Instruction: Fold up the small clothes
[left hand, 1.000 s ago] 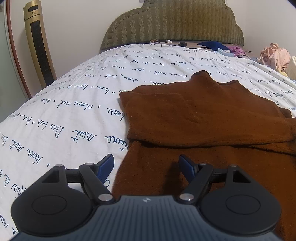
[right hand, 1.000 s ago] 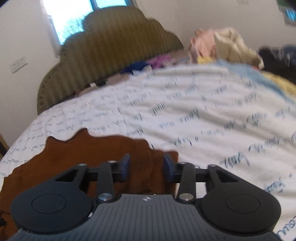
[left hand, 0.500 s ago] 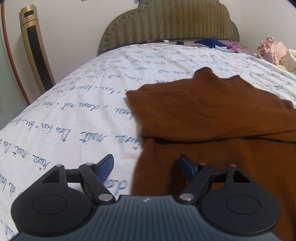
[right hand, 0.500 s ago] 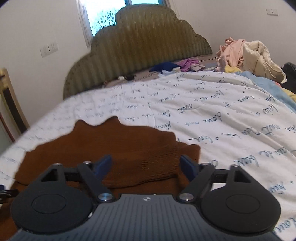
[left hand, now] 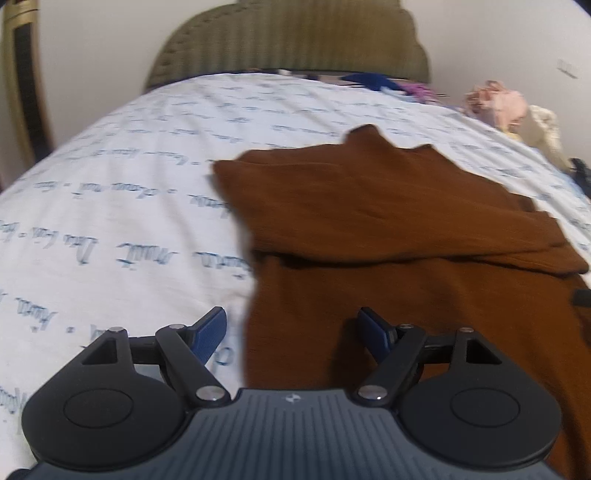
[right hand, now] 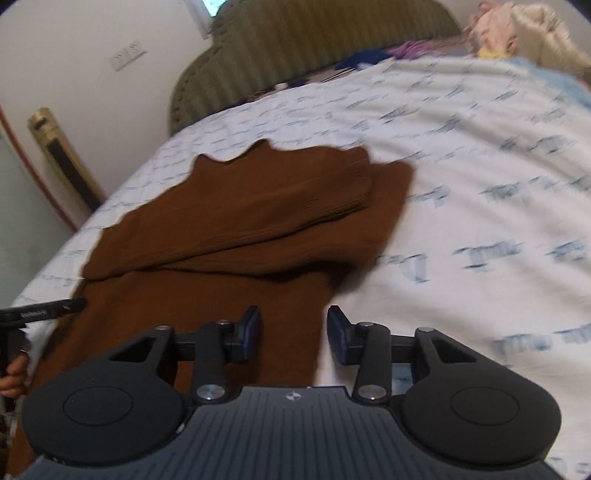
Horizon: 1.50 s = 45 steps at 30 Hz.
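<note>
A brown knit sweater (left hand: 388,221) lies flat on the bed, one sleeve folded across its chest (right hand: 240,221). My left gripper (left hand: 291,317) hangs low over the sweater's left side edge. Its jaws are wide and closing slightly, with the edge between the blue pads and nothing pinched. My right gripper (right hand: 293,314) is at the sweater's lower right side edge. Its jaws are closing, a gap still shows, and the fabric edge lies between the pads. A finger of the left gripper (right hand: 48,308) and a person's hand (right hand: 14,373) show at the far left of the right wrist view.
The white sheet with blue script (left hand: 110,184) covers the bed. An olive padded headboard (left hand: 288,40) stands at the far end. A gold tower appliance (left hand: 18,74) stands by the wall on the left. Loose clothes are piled at the far right (right hand: 517,26).
The right gripper opened wide, then narrowed, and dipped towards the sweater's right edge. The left gripper slid sideways, so the sweater's left edge now lies between its jaws.
</note>
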Each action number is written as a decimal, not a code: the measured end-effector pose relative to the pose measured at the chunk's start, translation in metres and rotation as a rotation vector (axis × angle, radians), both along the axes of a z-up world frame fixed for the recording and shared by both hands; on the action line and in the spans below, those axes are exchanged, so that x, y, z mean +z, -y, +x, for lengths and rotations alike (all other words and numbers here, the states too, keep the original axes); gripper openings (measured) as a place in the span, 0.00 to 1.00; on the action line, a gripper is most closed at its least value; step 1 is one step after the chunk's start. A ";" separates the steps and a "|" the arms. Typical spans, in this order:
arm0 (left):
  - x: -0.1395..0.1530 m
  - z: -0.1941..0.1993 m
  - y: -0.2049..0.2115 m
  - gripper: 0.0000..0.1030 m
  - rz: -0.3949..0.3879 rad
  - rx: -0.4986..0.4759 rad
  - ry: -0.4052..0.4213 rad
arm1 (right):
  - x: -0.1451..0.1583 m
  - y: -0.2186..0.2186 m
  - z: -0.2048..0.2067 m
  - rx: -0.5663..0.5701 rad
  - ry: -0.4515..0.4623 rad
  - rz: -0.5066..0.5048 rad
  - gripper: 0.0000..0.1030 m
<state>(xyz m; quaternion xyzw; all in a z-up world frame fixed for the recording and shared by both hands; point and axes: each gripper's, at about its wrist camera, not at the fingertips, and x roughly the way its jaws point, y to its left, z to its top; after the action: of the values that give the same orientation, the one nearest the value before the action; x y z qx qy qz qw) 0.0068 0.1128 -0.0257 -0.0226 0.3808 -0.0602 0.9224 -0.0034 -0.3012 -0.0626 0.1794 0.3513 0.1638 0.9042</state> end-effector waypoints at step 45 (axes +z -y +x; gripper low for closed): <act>-0.001 -0.071 0.014 0.66 0.083 0.108 0.005 | 0.001 -0.018 -0.124 0.002 0.058 -0.044 0.65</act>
<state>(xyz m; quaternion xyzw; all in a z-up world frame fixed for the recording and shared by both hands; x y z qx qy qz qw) -0.0644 0.0984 -0.0266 -0.0046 0.3790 0.0056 0.9254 -0.1277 -0.2832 -0.0620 0.1541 0.3285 0.1622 0.9176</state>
